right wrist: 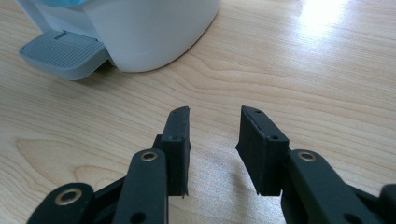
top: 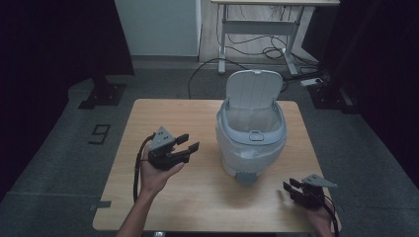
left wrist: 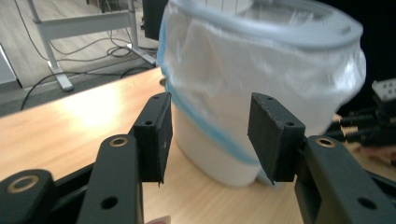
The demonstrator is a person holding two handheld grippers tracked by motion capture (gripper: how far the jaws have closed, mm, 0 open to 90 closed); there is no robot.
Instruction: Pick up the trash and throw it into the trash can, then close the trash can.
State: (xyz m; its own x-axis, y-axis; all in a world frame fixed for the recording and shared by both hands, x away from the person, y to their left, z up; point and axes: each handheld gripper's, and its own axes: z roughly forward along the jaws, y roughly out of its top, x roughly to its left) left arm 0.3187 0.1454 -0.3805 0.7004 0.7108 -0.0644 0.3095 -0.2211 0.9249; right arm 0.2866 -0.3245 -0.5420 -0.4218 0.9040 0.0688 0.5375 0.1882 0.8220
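A white pedal bin [top: 251,143] stands on the wooden table [top: 163,113], right of its middle. Its grey lid [top: 254,89] is up and a translucent bag lines the rim. The grey pedal [top: 245,176] faces the near edge. My left gripper [top: 189,142] hovers left of the bin in a person's hand, open and pointed at its side. In the left gripper view the bin [left wrist: 261,60] fills the space beyond the empty left gripper [left wrist: 210,105]. My right gripper [top: 290,186] rests at the near right corner, open. In the right gripper view the right gripper [right wrist: 215,114] points past the pedal [right wrist: 60,53] over bare wood.
Behind the table stands a white desk frame [top: 257,29] with cables and a power strip [top: 311,81] on the floor. Dark curtains and stand bases flank both sides. A floor mark shaped like a 9 [top: 99,133] lies to the left.
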